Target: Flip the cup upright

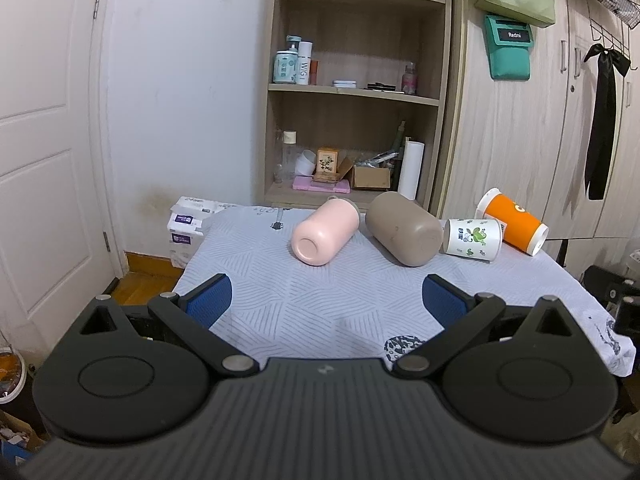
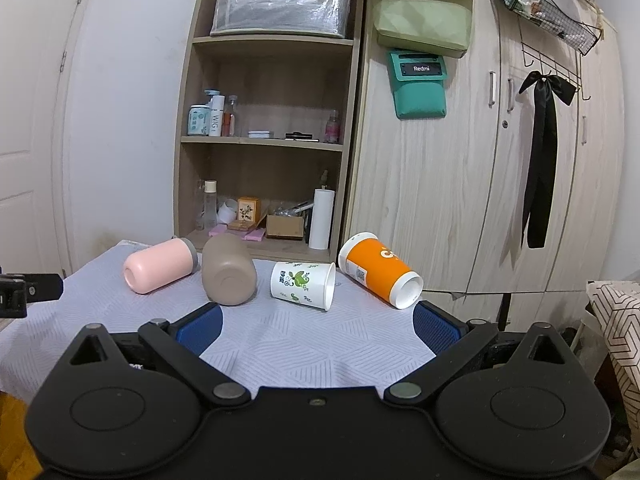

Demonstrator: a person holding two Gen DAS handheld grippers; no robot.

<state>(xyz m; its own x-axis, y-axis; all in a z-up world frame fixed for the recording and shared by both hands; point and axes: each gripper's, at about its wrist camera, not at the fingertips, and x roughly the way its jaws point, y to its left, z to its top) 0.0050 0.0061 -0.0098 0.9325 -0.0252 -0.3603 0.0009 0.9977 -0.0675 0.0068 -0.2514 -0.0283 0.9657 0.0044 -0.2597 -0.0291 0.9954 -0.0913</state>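
Observation:
Several cups lie on their sides in a row on a table with a pale patterned cloth (image 1: 280, 300). From left to right they are a pink cup (image 1: 324, 232) (image 2: 160, 266), a taupe cup (image 1: 404, 232) (image 2: 228, 276), a white paper cup with a green floral print (image 1: 472, 238) (image 2: 304, 285) and an orange paper cup (image 1: 514, 220) (image 2: 380, 270). My left gripper (image 1: 327, 300) is open and empty, a short way in front of the pink and taupe cups. My right gripper (image 2: 318, 330) is open and empty, in front of the white and orange cups.
Behind the table stands a wooden shelf unit (image 2: 268, 140) with bottles and boxes, and a wardrobe (image 2: 460, 180) to its right. A white door (image 1: 44, 160) is on the left. Boxes (image 1: 188, 228) sit on the floor by the table's far left corner.

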